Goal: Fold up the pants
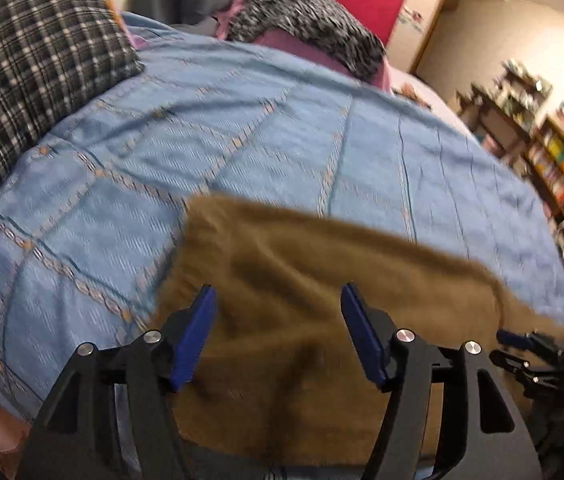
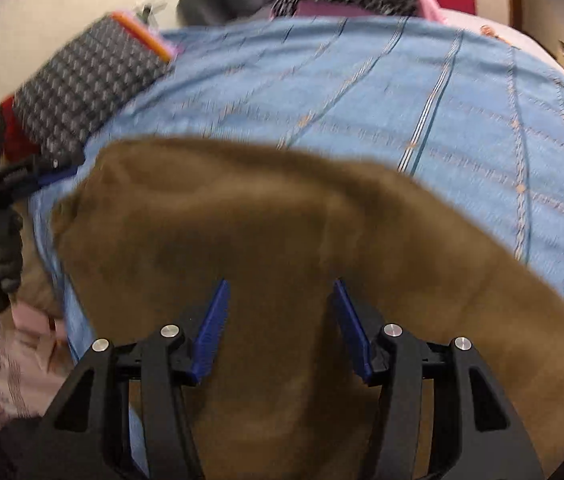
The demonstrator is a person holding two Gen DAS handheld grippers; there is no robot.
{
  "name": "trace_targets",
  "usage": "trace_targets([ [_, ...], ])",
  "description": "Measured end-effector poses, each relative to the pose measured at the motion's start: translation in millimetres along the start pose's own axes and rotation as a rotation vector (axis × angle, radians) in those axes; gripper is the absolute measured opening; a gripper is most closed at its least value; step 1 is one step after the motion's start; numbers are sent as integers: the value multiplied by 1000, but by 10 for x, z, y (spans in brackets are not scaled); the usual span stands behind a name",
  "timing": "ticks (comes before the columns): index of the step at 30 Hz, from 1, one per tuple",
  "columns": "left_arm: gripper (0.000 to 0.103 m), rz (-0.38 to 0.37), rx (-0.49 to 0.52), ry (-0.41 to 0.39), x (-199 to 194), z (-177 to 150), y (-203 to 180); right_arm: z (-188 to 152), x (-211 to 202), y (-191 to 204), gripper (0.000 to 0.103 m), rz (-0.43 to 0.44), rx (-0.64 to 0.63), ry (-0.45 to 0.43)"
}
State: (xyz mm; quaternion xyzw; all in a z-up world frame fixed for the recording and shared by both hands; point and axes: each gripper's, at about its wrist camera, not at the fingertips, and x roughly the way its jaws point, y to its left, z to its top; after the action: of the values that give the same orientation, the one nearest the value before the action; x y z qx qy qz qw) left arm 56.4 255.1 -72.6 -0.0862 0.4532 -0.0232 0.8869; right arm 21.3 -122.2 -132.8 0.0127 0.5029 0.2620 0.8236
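Pants of brown cloth lie spread on a blue bedspread, filling the lower half of both wrist views.

The left gripper and the right gripper both hover over the cloth with blue fingers spread apart, grasping nothing. A checked pillow sits at the upper left, and a bookshelf stands at the right edge of the left wrist view.

text: none legible | labels: none | brands: none | numbers: none
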Motion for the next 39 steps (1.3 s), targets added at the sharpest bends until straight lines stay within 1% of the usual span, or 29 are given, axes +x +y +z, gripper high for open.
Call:
trace_targets([
  [1,65,43,19,15,66,-93,-18,-50,33,29,60,-4,-22,18],
  [2,63,61,17,26,109,-152,6,-85,42,65,60,-14,-48,13],
  [3,57,79,7,30,161,-205,42,-112,34,97,61,-22,-69,3],
  [5,48,106,-8,22,234,-279,131,-133,23,106,62,-19,-69,-1],
  [9,48,127,16,33,253,-237,138,-160,-129,9,61,19,-16,-44],
  [11,48,144,20,42,210,-198,93,-198,-340,-123,61,21,29,-108],
  [13,49,163,30,23,117,-151,-11,-255,-517,-257,61,3,72,-161],
  [16,57,146,84,-25,-26,-102,-287,-399,-782,-502,61,-68,135,-230],
  [18,58,111,145,-49,-73,-65,-590,-565,-990,-689,61,-135,185,-274],
  [20,59,47,183,-46,-43,-62,-890,-696,-1132,-848,61,-178,234,-301],
  [21,59,13,201,-38,-19,-72,-1033,-777,-1216,-940,61,-201,261,-313],
  [22,59,-39,228,-24,26,-98,-1241,-881,-1319,-1046,61,-227,296,-329],
  [24,59,-103,268,-7,89,-139,-1539,-1080,-1507,-1230,61,-269,359,-359],
  [26,59,-191,337,20,173,-228,-1964,-1304,-1725,-1424,61,-324,430,-393],
  [30,59,-306,451,54,239,-407,-2600,-1812,-2164,-1826,61,-440,582,-458],
  [31,59,-331,477,62,251,-443,-2730,-1918,-2245,-1895,61,-468,616,-474],
  [33,59,-373,539,77,250,-556,-3021,-2156,-2422,-2032,61,-551,697,-505],
  [35,59,-407,598,93,255,-650,-3240,-2404,-2588,-2152,61,-649,786,-537],
  [36,59,-422,623,99,252,-695,-3323,-2551,-2668,-2238,61,-678,843,-556],
  [39,59,-464,701,129,283,-854,-3551,-2818,-2802,-2429,61,-714,963,-589],
])
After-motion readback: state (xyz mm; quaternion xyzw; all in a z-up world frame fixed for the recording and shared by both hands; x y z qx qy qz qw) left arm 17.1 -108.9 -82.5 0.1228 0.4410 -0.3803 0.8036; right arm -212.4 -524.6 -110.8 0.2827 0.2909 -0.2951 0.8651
